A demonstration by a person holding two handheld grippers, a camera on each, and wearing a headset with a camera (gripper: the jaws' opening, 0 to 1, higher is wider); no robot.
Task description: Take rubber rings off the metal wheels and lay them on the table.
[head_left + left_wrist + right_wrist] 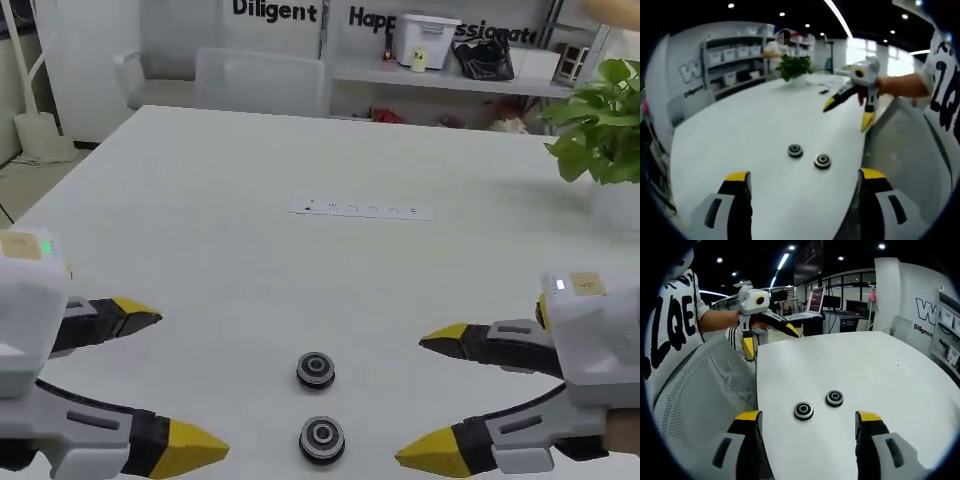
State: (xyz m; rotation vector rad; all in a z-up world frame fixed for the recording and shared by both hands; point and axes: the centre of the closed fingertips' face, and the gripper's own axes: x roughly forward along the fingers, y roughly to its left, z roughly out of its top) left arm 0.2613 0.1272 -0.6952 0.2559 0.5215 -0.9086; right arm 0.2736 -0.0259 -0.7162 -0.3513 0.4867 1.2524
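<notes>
Two wheels, far wheel (pixel 316 369) and near wheel (pixel 322 438), lay by the worktop's (pixel 300 160) near edge, rings on, between left hand-held gripper (pixel 182 380) and right hand-held gripper (pixel 418 400), both open and empty. A one-sided pinch could skid a wheel off that edge.

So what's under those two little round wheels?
The farther round metal wheel and nearer round metal wheel rest flat on the white table. The spots right beneath them are hidden.

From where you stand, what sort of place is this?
Probably an office or lab workroom: a big white table, shelves of storage bins along the wall, and a laptop beyond the table.
</notes>
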